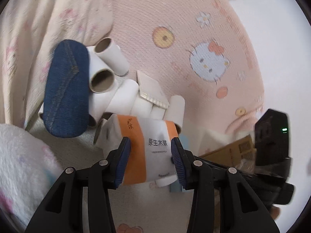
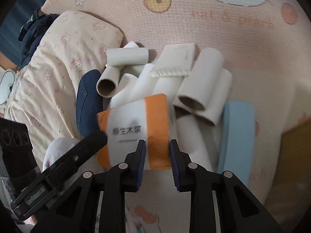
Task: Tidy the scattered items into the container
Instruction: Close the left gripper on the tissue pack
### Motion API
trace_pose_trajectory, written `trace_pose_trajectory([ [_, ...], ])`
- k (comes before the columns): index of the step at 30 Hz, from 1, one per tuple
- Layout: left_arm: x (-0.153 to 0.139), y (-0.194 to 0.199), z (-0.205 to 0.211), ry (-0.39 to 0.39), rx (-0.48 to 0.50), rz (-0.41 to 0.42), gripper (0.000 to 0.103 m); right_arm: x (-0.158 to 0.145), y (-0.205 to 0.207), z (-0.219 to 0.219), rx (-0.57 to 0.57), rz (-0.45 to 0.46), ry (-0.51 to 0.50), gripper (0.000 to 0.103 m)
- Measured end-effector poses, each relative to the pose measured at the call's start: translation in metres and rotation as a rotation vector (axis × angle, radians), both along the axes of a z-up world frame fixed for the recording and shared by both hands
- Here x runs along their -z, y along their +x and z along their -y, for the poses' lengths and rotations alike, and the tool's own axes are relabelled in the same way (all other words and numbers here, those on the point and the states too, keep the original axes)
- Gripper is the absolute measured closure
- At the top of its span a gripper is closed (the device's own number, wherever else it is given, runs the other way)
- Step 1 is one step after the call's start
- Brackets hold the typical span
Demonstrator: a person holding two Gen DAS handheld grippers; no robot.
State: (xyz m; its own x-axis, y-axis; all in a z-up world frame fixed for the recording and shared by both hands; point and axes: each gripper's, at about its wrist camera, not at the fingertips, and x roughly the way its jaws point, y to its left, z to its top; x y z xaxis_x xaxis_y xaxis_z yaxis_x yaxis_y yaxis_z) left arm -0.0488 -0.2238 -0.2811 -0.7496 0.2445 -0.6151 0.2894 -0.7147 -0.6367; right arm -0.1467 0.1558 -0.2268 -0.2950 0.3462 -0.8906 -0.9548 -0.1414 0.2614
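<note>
A: Which step?

B: Pickup, I reckon. Left gripper (image 1: 149, 156) has its fingers clamped on the orange-and-white tissue pack (image 1: 149, 147), which sits at the near edge of the cardboard tube pile (image 1: 108, 73) on the pink bed mat (image 1: 175, 19).

A: Right gripper (image 2: 157, 163)?

B: Fingers narrowed at the pack's near edge; can't tell if they pinch the wrap.

A: Container?

B: Brown box (image 1: 235, 151) maybe, right of the pack. Contents not visible. Next: lift pack, carry over.
</note>
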Motion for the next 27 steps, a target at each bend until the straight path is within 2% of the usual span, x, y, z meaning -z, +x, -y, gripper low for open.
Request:
trace_pose_trajectory([
  [3, 0.001, -0.004, -0.012, -0.024, 0.052, 0.019, 0.057, 0.005, 0.007, 0.01, 0.093, 0.001, -0.028, 0.081],
  [6, 0.003, -0.006, -0.017, -0.019, 0.079, 0.032, 0.057, 0.01, 0.024, 0.017, 0.193, -0.082, -0.065, 0.081],
  [9, 0.007, -0.006, -0.019, 0.022, 0.114, 0.041, 0.057, 0.007, 0.023, 0.031, 0.219, -0.052, -0.048, 0.081],
  [14, 0.008, -0.008, -0.033, 0.002, 0.171, 0.049, 0.057, 0.004, 0.016, 0.051, 0.253, -0.019, -0.059, 0.081],
  [17, 0.015, -0.008, -0.041, 0.095, 0.242, 0.062, 0.06, 0.006, 0.011, 0.063, 0.295, -0.056, -0.063, 0.084],
  [18, 0.016, -0.008, -0.043, 0.082, 0.242, 0.079, 0.06, 0.006, 0.01, 0.067, 0.31, -0.048, -0.061, 0.084],
  [20, 0.013, -0.004, -0.046, -0.029, 0.209, 0.111, 0.06, 0.008, 0.009, 0.073, 0.339, -0.008, -0.052, 0.084],
  [21, 0.011, -0.003, -0.045, -0.052, 0.195, 0.11, 0.06, 0.008, 0.009, 0.074, 0.349, 0.003, -0.048, 0.084],
  [25, 0.009, 0.0, -0.038, -0.029, 0.172, 0.093, 0.059, 0.004, 0.014, 0.078, 0.373, 0.003, -0.026, 0.083],
  [27, 0.011, -0.001, -0.039, -0.063, 0.159, 0.117, 0.057, 0.001, 0.017, 0.08, 0.393, 0.007, -0.009, 0.083],
])
